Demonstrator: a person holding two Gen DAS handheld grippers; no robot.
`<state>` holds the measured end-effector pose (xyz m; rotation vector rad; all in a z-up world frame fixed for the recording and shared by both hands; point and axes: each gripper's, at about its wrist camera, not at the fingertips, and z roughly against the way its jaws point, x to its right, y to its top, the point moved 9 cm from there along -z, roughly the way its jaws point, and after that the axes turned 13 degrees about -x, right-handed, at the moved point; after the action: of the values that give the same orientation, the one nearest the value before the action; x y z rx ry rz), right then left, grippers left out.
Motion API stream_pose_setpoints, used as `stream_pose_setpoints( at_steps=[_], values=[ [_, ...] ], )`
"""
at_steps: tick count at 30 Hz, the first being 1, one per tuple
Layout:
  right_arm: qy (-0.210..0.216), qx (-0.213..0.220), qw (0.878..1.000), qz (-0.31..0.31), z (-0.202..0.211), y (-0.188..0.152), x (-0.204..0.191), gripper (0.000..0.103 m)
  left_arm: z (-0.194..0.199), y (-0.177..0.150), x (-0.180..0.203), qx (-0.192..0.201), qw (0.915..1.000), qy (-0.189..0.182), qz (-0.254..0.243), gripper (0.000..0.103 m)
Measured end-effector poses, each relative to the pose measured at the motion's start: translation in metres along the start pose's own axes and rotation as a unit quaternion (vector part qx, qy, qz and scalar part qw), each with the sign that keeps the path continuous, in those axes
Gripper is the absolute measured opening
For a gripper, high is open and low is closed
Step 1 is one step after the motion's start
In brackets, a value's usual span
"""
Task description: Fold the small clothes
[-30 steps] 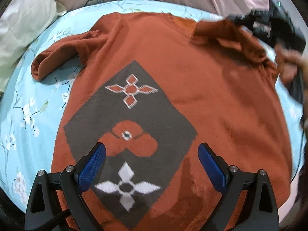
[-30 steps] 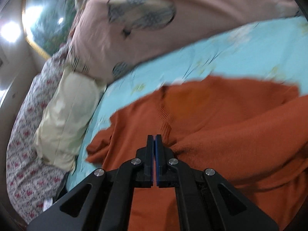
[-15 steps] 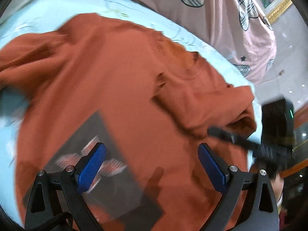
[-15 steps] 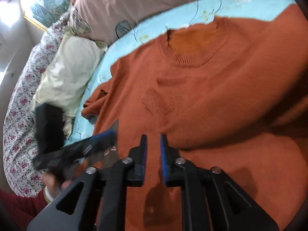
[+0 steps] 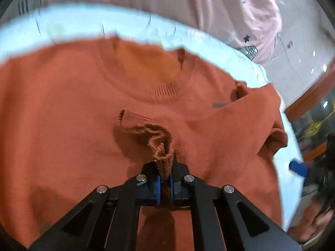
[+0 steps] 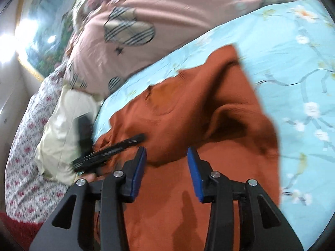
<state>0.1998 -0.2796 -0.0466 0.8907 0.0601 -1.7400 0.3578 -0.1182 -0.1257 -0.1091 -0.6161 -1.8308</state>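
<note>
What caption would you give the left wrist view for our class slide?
Left gripper shut on the ribbed cuff of a rust-orange sweater lying across a light-blue floral bedsheet.

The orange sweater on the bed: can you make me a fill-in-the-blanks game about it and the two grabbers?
1. The left gripper is shut on the sweater's ribbed ____.
2. The sweater lies on a light ____ flowered sheet.
3. The right gripper has ____ between its opening jaws.
4. Behind the sheet lies a ____ quilt with plaid patches.

Missing words: cuff; blue; nothing; pink

One orange sweater (image 5: 62,108), two grippers, one blue floral sheet (image 6: 293,41), one pink quilt (image 6: 167,6), one cream pillow (image 6: 60,129)
</note>
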Motion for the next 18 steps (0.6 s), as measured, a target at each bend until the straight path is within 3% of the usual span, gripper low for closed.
stream_pose_setpoints(
  at_steps=[3, 7, 11, 18],
  values=[
    [-0.015, 0.023, 0.999, -0.022, 0.017, 0.007, 0.019, 0.045, 0.047, 0.002, -0.024, 0.053, 0.9983, 0.019, 0.015, 0.004],
    [-0.051, 0.034, 0.997, -0.047, 0.022, 0.018, 0.049, 0.047, 0.086, -0.001, -0.088, 0.075, 0.9908, 0.099, 0.054, 0.004],
    [-0.087, 0.022, 0.995, -0.053, 0.006, 0.034, 0.067, 0.049, 0.087, -0.007, -0.115, 0.069, 0.9906, 0.081, 0.086, 0.004],
    [-0.156, -0.040, 0.986, -0.045, -0.053, 0.061, 0.097, 0.056, 0.073, -0.016, -0.102, 0.059, 0.9909, 0.093, 0.077, 0.005]
  ],
)
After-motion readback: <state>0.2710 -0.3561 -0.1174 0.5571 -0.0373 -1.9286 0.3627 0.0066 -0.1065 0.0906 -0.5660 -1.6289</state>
